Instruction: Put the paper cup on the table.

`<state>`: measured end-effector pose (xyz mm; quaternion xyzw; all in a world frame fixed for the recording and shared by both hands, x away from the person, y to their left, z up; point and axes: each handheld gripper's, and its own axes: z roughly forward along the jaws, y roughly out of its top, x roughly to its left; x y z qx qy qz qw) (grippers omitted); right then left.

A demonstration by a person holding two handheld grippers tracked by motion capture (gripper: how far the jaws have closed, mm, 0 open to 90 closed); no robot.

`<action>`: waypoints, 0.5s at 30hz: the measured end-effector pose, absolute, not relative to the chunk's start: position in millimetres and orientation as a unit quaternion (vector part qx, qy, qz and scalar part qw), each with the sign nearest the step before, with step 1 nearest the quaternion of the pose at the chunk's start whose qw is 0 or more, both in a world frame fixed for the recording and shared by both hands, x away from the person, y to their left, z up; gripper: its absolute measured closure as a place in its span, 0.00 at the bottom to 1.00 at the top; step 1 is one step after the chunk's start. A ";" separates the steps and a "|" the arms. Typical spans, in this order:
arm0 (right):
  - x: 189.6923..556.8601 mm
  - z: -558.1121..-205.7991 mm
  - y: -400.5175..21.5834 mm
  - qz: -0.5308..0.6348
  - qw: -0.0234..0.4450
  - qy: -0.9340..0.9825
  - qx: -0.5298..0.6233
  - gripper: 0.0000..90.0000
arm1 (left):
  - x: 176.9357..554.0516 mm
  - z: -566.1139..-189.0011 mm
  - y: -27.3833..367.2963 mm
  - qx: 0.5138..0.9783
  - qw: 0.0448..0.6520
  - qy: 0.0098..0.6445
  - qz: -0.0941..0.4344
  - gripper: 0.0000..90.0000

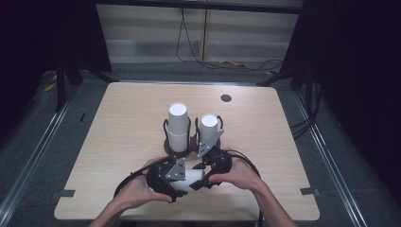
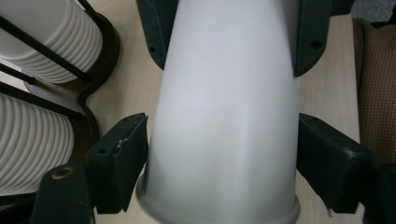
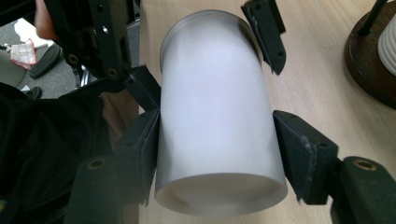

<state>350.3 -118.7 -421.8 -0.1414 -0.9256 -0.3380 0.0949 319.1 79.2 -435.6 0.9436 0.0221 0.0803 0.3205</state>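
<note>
Table (image 1: 118, 142): pale wood, rounded corners, small dark round port (image 1: 226, 98) near the far edge. No brand, label or print readable on anything in the frames.

Rack (image 1: 166, 142): dark round wooden bases with thin black wire uprights, at table centre. Holds two stacks (image 1: 178, 124) of white cups, rims ribbed; the left stack stands taller than the right. In the left gripper view the stacks sit at the left edge, wire posts across them.

Cup (image 1: 191, 182): plain white paper, lying on its side between both hands, just on the near side of the rack, not touching it. It tapers; rolled rim at one end, flat base at the other. Whether it rests on the table or is held just above it, can't tell.

Left gripper (image 1: 166, 176): clamped on the cup near the rim end. In the left gripper view (image 2: 219, 158) both black pads press the wall (image 2: 224, 116) on either side.

Right gripper (image 1: 208, 165): jaws clenched on the same cup at the base end. In the right gripper view (image 3: 215, 140) both pads sit flush on the cup (image 3: 215, 121), base (image 3: 219, 193) toward the camera. The other gripper's jaws show at the far end in each gripper view.
</note>
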 end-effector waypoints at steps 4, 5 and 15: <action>350.5 -421.6 -119.9 -0.340 0.092 -0.925 -0.144 0.39 | 321.2 -432.8 83.4 0.939 0.335 0.022 0.081 0.21; 350.6 -421.3 -120.1 -0.340 0.093 -0.925 -0.144 0.39 | 321.6 -432.1 84.8 0.937 0.338 0.023 0.081 0.21; 350.8 -420.6 -124.6 -0.342 0.085 -0.923 -0.151 0.39 | 324.8 -421.8 97.6 0.919 0.382 0.044 0.082 0.18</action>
